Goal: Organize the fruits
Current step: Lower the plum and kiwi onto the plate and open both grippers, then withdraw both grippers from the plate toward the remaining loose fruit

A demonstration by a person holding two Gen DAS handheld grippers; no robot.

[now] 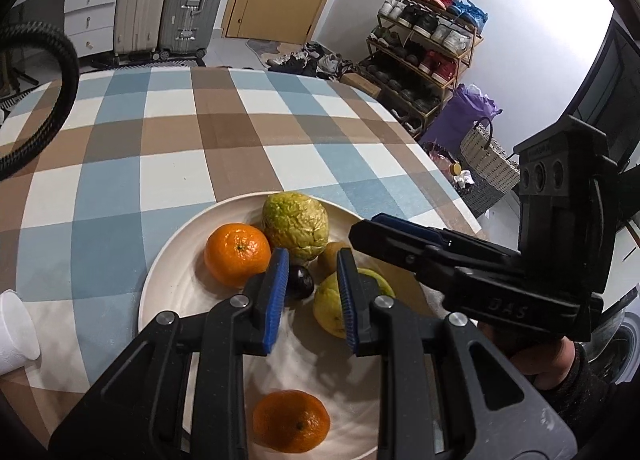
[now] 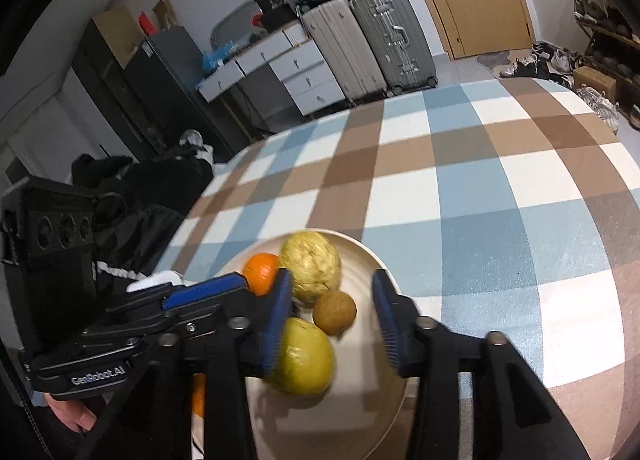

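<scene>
I read "GenRobot.AI" on my left claw (image 2: 224,292), both it and my right claw (image 2: 332,300) spread apart over the plate (image 1: 168,292), checked surface (image 1: 168,148) open beyond.

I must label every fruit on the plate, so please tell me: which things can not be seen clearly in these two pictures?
- Dark round fruit: left wrist view, partly behind the left tool; its kind is unclear.
- Near orange: left wrist view, partly hidden by the tool's frame.
- Yellow-green fruit: right wrist view, blurred, partly behind the right tool.
- Plate: near rim cut off by the edge.
</scene>
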